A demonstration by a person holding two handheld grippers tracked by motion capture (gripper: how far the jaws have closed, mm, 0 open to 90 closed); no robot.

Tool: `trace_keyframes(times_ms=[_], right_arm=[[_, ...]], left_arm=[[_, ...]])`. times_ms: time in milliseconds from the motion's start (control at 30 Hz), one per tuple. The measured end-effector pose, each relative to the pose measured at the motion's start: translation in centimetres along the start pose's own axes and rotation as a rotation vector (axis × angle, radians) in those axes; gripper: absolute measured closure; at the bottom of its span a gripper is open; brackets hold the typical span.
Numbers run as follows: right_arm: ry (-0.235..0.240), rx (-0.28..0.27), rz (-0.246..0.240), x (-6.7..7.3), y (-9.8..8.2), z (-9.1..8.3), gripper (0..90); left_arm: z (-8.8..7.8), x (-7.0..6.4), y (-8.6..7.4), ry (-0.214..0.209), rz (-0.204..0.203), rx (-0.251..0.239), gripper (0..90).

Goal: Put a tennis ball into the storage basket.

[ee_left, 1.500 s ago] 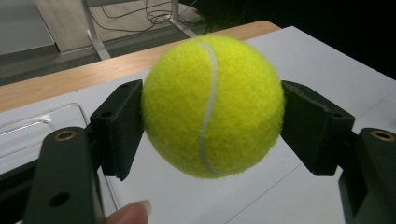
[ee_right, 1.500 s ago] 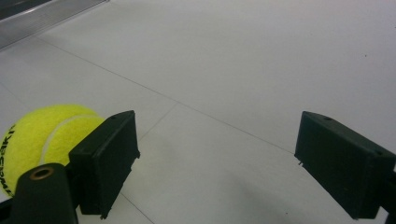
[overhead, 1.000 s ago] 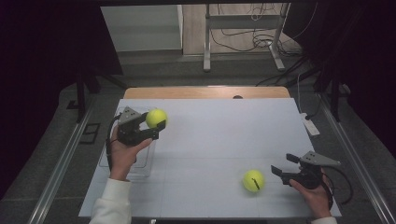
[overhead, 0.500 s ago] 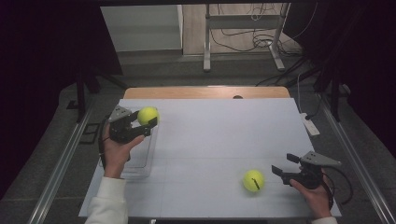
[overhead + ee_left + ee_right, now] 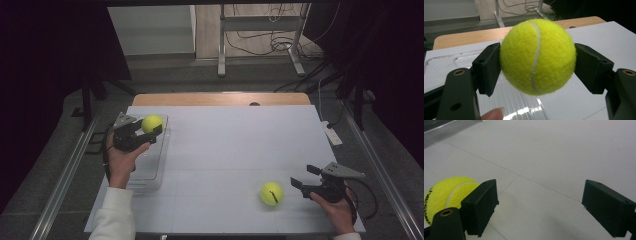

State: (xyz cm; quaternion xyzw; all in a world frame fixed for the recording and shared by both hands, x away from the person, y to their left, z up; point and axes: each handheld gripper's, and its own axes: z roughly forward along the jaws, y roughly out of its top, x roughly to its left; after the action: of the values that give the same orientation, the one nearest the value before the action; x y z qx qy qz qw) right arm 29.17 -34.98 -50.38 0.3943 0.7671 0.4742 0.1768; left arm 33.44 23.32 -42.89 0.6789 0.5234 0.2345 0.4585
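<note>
A yellow tennis ball [image 5: 537, 56] sits clamped between the two black jaws of the left gripper [image 5: 134, 133], one pad pressed against each side of it, its white seam curving down the face turned to the left gripper view. In the high view this held ball [image 5: 151, 123] hangs above the far end of a clear plastic tray [image 5: 156, 167] that lies along the left edge of the tabletop [image 5: 230, 150], close to the far left corner. The tray's ribbed bottom and rounded rim show beneath the ball in the left gripper view. The person's left hand [image 5: 121, 162] wraps the gripper's body from below, its white sleeve [image 5: 112, 217] coming in over the near edge.

A second tennis ball [image 5: 271, 193] rests on the white tabletop near the near edge, right of the middle. Just beside it, towards the near right corner, the right gripper [image 5: 306, 177] is held low in the right hand [image 5: 337, 210] with its jaws spread wide and nothing between them. In the right gripper view that ball [image 5: 446, 195] lies outside the left jaw, partly hidden behind it, with black lettering on its side.
</note>
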Motion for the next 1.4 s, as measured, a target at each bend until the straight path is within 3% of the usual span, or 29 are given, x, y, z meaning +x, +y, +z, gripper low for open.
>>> trace_keyframes(times_ms=[233,633,1400], right_arm=[[-0.002,-0.004,0.009,-0.1,-0.1,-0.2,13.5],[0.004,-0.005,0.01,-0.1,-0.1,-0.2,13.5],[0.002,0.001,0.005,0.0,-0.1,0.0,13.5]], left_arm=[[0.0,0.5,0.7,0.028,-0.009,0.001,26.8],[0.7,1.6,1.3,0.095,-0.011,0.065,26.8],[2.0,3.3,1.6,0.149,-0.028,0.138,26.8]])
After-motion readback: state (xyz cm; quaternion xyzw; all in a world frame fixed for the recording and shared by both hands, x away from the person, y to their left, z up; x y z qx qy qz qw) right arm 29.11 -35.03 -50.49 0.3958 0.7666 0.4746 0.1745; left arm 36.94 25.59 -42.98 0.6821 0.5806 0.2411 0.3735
